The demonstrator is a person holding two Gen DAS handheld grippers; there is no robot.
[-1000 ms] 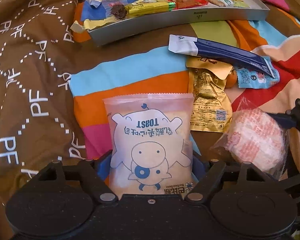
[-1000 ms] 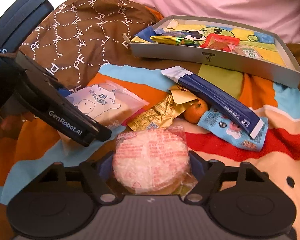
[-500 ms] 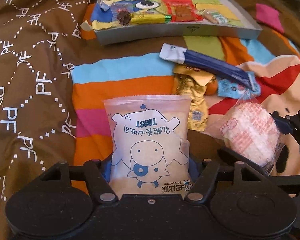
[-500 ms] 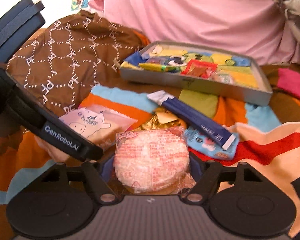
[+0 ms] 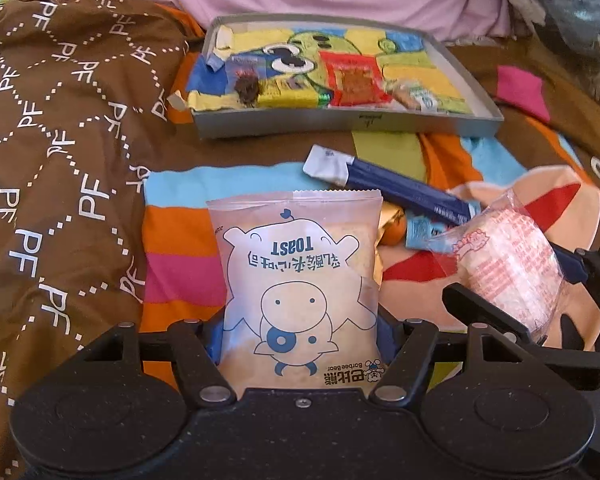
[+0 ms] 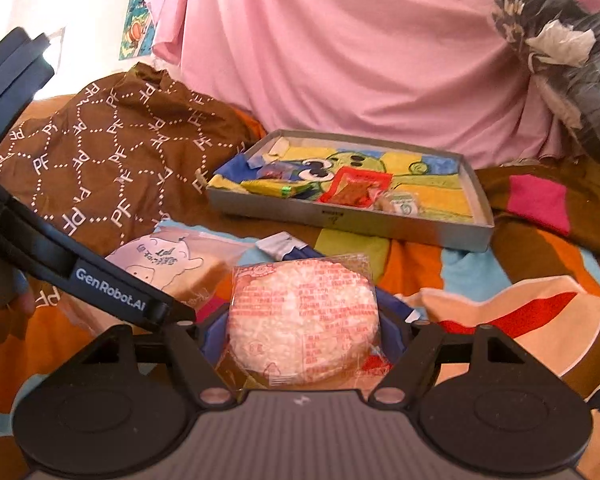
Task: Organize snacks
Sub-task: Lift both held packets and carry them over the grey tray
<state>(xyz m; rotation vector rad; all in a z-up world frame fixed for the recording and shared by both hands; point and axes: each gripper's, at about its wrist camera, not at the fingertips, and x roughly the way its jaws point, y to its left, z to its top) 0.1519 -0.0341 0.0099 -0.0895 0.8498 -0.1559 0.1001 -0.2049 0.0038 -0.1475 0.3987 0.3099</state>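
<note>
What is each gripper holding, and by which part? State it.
The left gripper clamps the toast packet by the sides of its near end. The right gripper clamps the round rice cake packet across its sides.

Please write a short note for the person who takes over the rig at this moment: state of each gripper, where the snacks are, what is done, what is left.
Left hand-held gripper: shut on the toast pack, held above the blanket.
Right hand-held gripper: shut on the rice cake, also held up.
Tray lies ahead on the blanket; it already holds a red packet, a green bar and a few small snacks.
Left on the blanket: blue stick pack, gold packet, orange fruit, light blue packet.
To do: put both held snacks in the tray, then likely the remaining ones.
</note>
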